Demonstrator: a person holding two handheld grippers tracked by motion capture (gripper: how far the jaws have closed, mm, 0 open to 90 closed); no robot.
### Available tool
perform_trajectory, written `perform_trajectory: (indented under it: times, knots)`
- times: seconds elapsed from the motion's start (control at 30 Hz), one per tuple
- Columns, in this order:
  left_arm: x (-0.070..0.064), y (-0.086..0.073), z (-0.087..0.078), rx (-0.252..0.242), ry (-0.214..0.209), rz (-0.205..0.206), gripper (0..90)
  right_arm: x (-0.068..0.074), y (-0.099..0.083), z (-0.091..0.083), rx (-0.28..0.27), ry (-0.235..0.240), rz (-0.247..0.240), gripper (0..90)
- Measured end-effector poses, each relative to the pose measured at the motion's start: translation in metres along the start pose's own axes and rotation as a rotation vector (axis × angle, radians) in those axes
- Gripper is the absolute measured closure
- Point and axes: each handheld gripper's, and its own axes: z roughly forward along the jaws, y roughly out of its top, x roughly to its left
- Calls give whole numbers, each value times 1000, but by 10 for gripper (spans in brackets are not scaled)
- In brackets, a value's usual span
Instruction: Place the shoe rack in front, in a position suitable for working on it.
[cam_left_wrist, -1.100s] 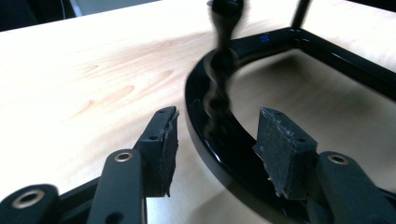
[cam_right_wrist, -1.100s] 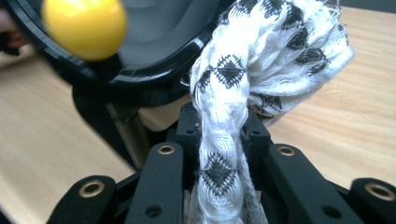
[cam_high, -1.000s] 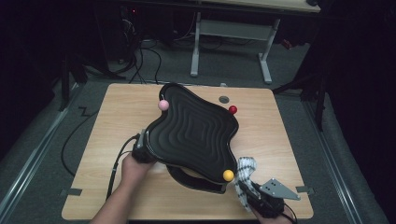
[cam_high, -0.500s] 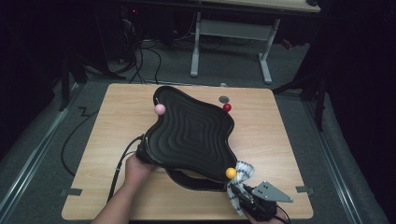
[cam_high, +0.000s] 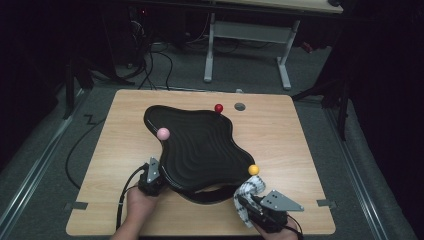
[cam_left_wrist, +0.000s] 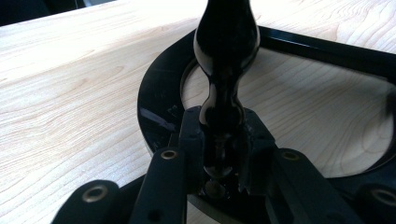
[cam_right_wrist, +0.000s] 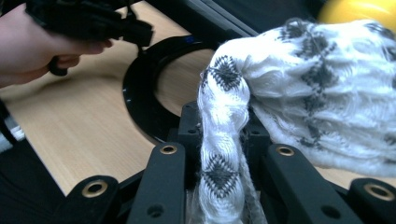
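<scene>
A glossy black wavy panel (cam_high: 197, 147) lies tilted over a black ring base (cam_high: 210, 195) on the wooden table (cam_high: 300, 150). It carries a pink ball (cam_high: 163, 133), a red ball (cam_high: 218, 108) and a yellow ball (cam_high: 253, 169). My left gripper (cam_high: 151, 176) is shut on the panel's near-left edge; in the left gripper view the gripper (cam_left_wrist: 219, 140) clamps the black edge (cam_left_wrist: 224, 93) above the ring (cam_left_wrist: 159, 107). My right gripper (cam_high: 250, 205) is shut on a white-and-black knitted cloth (cam_high: 248, 192), just below the yellow ball. In the right gripper view the cloth (cam_right_wrist: 303, 93) bulges beyond the gripper (cam_right_wrist: 222, 140), beside the yellow ball (cam_right_wrist: 359, 9).
A small grey disc (cam_high: 240, 106) sits on the table near the red ball. Tape marks (cam_high: 76, 205) lie at the near corners. Behind the table stand a white desk frame (cam_high: 245, 45) and floor cables (cam_high: 150, 65). In the right gripper view a hand (cam_right_wrist: 42, 51) holds the other gripper.
The black panel has turned counter-clockwise: the pink ball came nearer and left, the red ball went left, the yellow ball moved away. My right gripper shifted left with the cloth.
</scene>
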Motion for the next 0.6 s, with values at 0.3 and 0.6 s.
perform_trajectory:
  times: [0.3, 0.6]
  knots:
    - [-1, -3, -2, -11, -7, 38, 740, -45, -12, -6, 3, -124, 108, 751]
    - [-3, -5, -5, -13, -12, 51, 739, -72, -9, 16, -15, -169, 125, 749]
